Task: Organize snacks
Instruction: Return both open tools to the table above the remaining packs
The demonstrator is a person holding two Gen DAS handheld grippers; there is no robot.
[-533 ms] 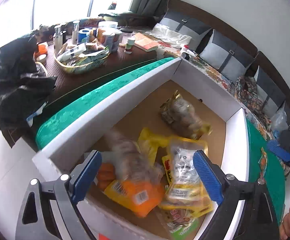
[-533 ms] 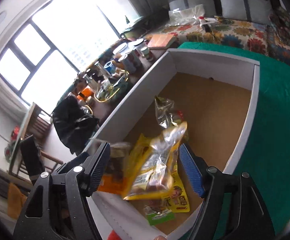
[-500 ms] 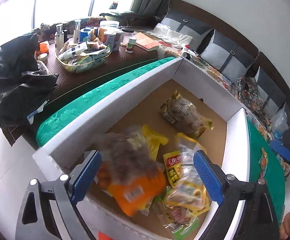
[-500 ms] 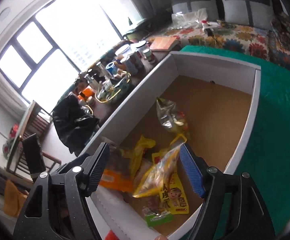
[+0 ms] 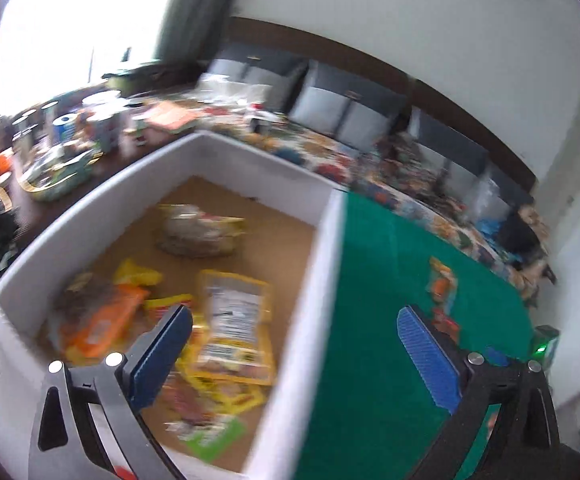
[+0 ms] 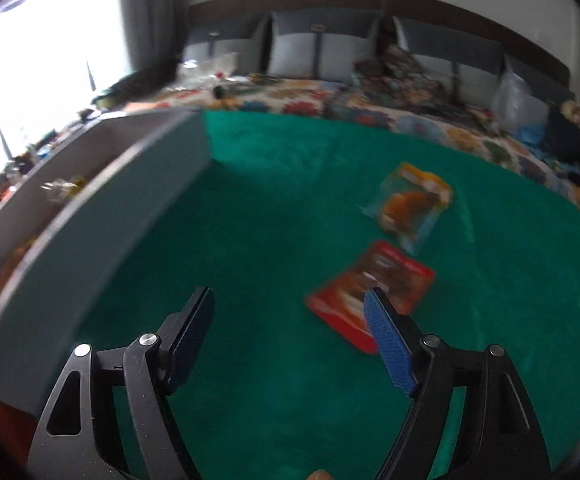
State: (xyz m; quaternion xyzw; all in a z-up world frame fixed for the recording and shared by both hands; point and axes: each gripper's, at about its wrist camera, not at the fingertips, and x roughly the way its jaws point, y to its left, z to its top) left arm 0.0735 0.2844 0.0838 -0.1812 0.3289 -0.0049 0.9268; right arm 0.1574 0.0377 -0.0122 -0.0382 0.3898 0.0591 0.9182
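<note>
Plainly, the white box [image 5: 322, 264] is set on the green cloth [image 6: 274, 240] as the collecting place, and most snack packets [image 5: 226, 332] are already heaped inside it. Two packets, an orange one [image 6: 410, 204] and a red one [image 6: 370, 288], are left outside on the cloth. Both the left tongs [image 5: 294, 354] and the right tongs [image 6: 290, 336] have just been opening; they are held apart, with nothing between them, the right ones aimed toward the red packet.

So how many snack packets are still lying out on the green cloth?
2: a red packet nearest the right gripper, and an orange-and-clear packet just beyond it. Others may lie outside the view.
</note>
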